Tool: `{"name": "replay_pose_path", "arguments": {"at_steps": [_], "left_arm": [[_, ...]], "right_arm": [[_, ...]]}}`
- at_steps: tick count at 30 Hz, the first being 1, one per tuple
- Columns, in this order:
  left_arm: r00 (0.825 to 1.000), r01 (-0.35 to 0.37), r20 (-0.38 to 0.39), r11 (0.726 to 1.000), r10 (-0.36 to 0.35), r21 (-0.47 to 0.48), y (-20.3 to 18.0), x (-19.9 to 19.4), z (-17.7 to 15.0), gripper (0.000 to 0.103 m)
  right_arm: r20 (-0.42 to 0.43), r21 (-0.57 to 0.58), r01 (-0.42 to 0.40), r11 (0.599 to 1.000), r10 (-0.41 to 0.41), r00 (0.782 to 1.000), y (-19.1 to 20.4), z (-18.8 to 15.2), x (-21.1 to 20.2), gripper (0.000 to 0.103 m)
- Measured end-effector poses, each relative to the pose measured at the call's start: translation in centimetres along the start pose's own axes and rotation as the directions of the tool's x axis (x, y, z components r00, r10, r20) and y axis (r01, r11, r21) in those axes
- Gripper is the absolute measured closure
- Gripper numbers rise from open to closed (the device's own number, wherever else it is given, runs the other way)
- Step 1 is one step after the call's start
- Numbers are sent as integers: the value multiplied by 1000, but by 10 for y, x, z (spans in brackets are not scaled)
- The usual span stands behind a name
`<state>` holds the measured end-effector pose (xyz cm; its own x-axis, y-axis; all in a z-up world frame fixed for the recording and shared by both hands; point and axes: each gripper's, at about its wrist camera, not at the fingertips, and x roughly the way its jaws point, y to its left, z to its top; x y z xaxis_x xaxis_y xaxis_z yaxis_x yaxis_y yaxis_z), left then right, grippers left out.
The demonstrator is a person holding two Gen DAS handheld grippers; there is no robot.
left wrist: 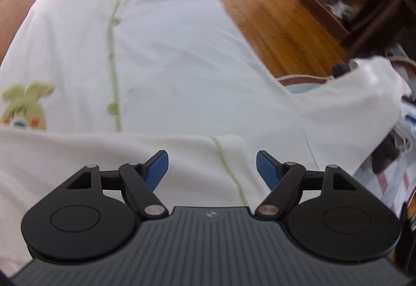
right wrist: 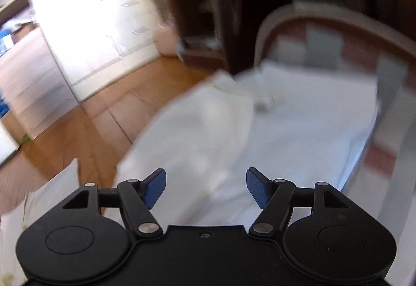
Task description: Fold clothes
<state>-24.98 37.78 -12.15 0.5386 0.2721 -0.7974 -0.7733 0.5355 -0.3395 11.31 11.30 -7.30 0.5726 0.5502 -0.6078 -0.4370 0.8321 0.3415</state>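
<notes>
Both claws are spread wide and empty. Left wrist view: the left gripper [left wrist: 212, 169] hovers over a white baby garment [left wrist: 166, 65] with green trim, laid on the wooden floor [left wrist: 273, 15], one sleeve [left wrist: 358, 93] trailing rightward. Right wrist view: blurred, the right gripper [right wrist: 205, 188] hangs above white cloth [right wrist: 299, 130] near a basket [right wrist: 325, 31]. Judging by this, a fold is pending; next, pinch the sleeve.

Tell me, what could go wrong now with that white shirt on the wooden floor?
1. Both tongs, left and right, stand open and hold nothing, so the white shirt with green trim lies loose; the sleeve folded across it might slip back.
2. One sleeve drapes over a round basket rim and could snag.
3. The right view is blurred, so a grab may miss.
</notes>
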Motion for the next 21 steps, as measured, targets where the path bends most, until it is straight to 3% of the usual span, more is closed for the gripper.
{"name": "replay_pose_path", "arguments": {"at_steps": [2, 3, 4, 6, 10, 12, 15, 18, 20, 21], "left_arm": [[1000, -19, 1, 1000, 19, -9, 9, -3, -1, 29], [1000, -29, 2, 1000, 29, -12, 14, -5, -1, 29], [999, -39, 3, 999, 39, -16, 18, -7, -1, 29], [999, -45, 5, 999, 45, -23, 25, -10, -1, 29], [999, -34, 18, 999, 34, -25, 34, -19, 1, 29], [999, -28, 34, 999, 29, -33, 40, -26, 4, 29], [997, -34, 66, 997, 38, -70, 57, -40, 8, 29], [993, -40, 104, 992, 53, -123, 77, -47, 1, 28], [993, -14, 110, 985, 33, -169, 92, -42, -11, 28], [994, -6, 104, 981, 26, -194, 99, -37, -19, 28]], "right_arm": [[60, 21, -36, 999, 35, 998, 0, -3, 10, 31], [71, 16, -48, 999, 47, 996, 3, -4, 15, 43], [76, 7, -58, 998, 57, 995, 7, -3, 19, 70], [95, -27, -72, 997, 75, 993, 19, -4, 22, 98], [167, -196, -98, 976, 132, 977, 71, -14, 3, 99], [130, -249, -208, 946, 245, 961, 105, -31, -15, 99], [51, -305, -381, 873, 415, 909, 157, -59, -42, 99], [-80, -334, -544, 770, 551, 830, 208, -109, -71, 99], [-212, -389, -612, 689, 579, 787, 239, -162, -76, 99], [-285, -429, -608, 668, 539, 793, 249, -184, -69, 99]]}}
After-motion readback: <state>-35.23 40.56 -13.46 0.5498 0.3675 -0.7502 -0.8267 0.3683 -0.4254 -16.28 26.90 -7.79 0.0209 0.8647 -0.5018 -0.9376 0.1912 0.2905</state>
